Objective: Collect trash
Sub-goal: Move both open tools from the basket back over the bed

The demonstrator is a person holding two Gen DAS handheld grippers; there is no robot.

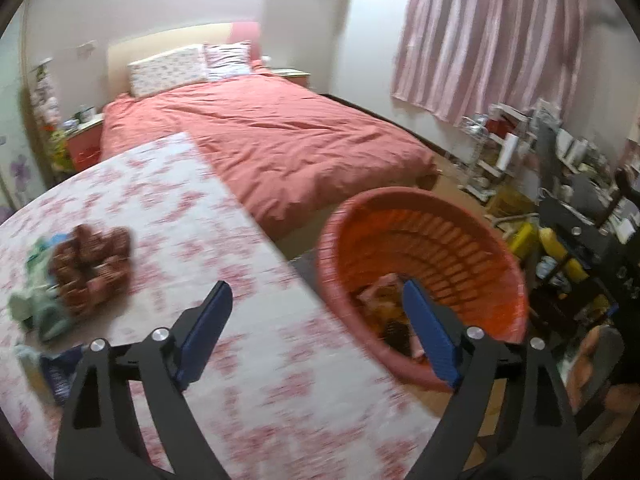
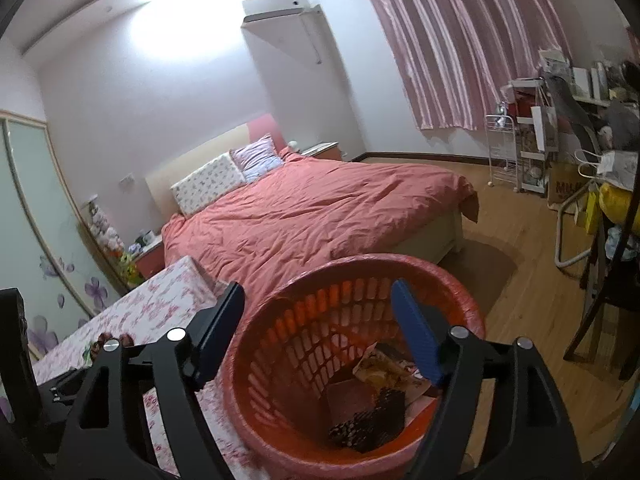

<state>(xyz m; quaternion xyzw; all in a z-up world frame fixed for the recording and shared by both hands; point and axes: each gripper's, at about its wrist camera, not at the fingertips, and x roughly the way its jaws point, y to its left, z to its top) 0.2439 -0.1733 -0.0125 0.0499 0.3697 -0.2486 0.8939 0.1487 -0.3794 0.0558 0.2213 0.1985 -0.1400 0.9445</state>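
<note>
Beside the bed: label lines follow, largest thing first.
Bed (image 2: 320,216): behind table and basket, pink cover; no obstacle to the reach.
Table (image 1: 224,240): floral cloth, blurred; right edge just beside the basket.
Basket (image 2: 360,276): orange, slatted, on the floor under the right gripper; wrappers and dark scraps (image 2: 372,412) at the bottom.
Remaining trash (image 1: 80,272): crumpled brown and green packets near the table's left edge; likely light, soft, crinkly, prone to slip; best pinched across a bunched fold.
Left gripper (image 1: 316,320): spread wide, empty, over the table's right edge.
Right gripper (image 2: 318,328): spread wide, empty, above the basket.
Blue packet (image 1: 60,372): at the left edge, partly hidden behind the left gripper.
</note>
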